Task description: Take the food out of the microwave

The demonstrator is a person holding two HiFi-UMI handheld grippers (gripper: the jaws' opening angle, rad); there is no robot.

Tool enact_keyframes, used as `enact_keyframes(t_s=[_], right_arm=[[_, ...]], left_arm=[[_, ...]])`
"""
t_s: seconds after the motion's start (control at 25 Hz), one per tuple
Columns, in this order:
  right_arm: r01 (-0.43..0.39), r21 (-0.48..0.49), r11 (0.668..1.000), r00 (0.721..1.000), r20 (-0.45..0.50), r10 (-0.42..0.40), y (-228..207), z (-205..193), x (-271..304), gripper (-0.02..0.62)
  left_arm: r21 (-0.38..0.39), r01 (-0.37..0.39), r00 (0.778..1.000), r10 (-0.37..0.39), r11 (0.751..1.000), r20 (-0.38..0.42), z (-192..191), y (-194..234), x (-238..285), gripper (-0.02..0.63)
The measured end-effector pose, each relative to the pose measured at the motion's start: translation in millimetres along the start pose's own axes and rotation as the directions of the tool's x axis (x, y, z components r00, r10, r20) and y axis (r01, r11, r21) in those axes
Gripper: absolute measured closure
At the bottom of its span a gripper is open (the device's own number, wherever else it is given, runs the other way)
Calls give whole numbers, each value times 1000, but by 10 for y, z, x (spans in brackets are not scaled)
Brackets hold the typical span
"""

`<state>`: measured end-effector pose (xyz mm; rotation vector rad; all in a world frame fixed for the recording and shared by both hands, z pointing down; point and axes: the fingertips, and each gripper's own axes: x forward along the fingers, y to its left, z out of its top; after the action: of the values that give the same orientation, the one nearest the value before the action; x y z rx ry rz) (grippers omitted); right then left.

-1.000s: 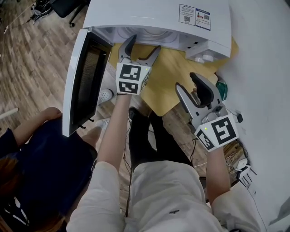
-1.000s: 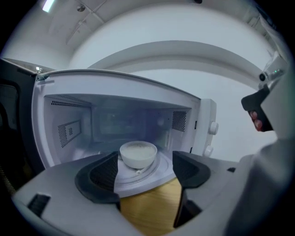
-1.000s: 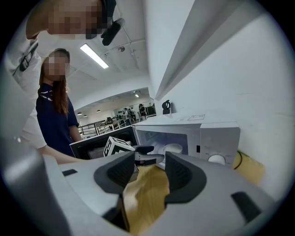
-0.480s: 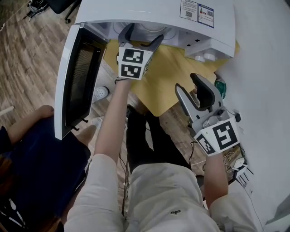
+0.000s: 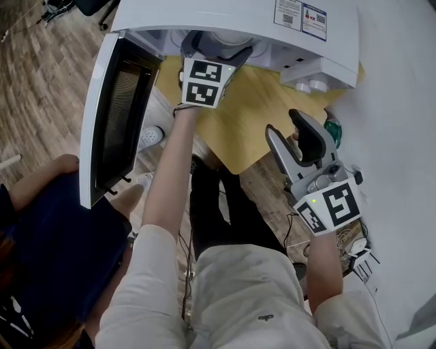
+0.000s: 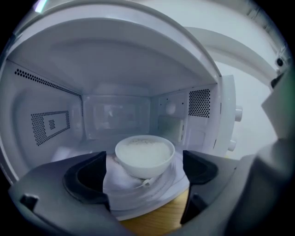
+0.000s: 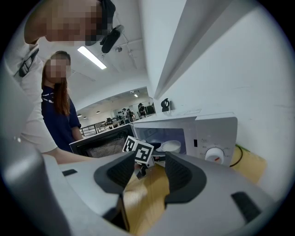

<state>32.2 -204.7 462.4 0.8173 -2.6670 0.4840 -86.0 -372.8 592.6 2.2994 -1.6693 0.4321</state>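
A white bowl (image 6: pixel 144 154) of white food sits on the glass turntable (image 6: pixel 152 193) inside the open white microwave (image 5: pixel 238 17). My left gripper (image 5: pixel 216 44) reaches into the oven's mouth. Its jaws are opening, and in the left gripper view the left gripper (image 6: pixel 144 174) has the bowl just ahead between them, with neither pad touching it. My right gripper (image 5: pixel 289 131) hangs open and empty over the wooden table's (image 5: pixel 259 109) front edge. In the right gripper view the right gripper (image 7: pixel 150 173) looks at the microwave (image 7: pixel 212 133) and the bowl (image 7: pixel 170 146).
The microwave door (image 5: pixel 112 116) swings out wide to the left. A person in dark blue (image 5: pixel 48 232) stands beside the door. The white wall (image 5: pixel 402 102) runs close on the right, with cables (image 5: pixel 354 238) and a green object (image 5: pixel 334 133) by it.
My left gripper has pushed forward into the microwave's opening and its jaws have spread wider. The right gripper has stayed where it was.
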Motion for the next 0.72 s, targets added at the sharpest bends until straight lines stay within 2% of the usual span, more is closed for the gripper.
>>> enact_keyframes(t_s=[0.2, 0.72], right_arm=[[-8, 2, 1000, 1000, 3, 8, -18, 23, 14, 405], [-23, 16, 1000, 1000, -2, 23, -60, -19, 5, 407]], left_arm=[[-16, -9, 1000, 9, 1000, 1, 21, 25, 76, 137], [17, -32, 998, 33, 999, -58, 11, 65, 199, 137]])
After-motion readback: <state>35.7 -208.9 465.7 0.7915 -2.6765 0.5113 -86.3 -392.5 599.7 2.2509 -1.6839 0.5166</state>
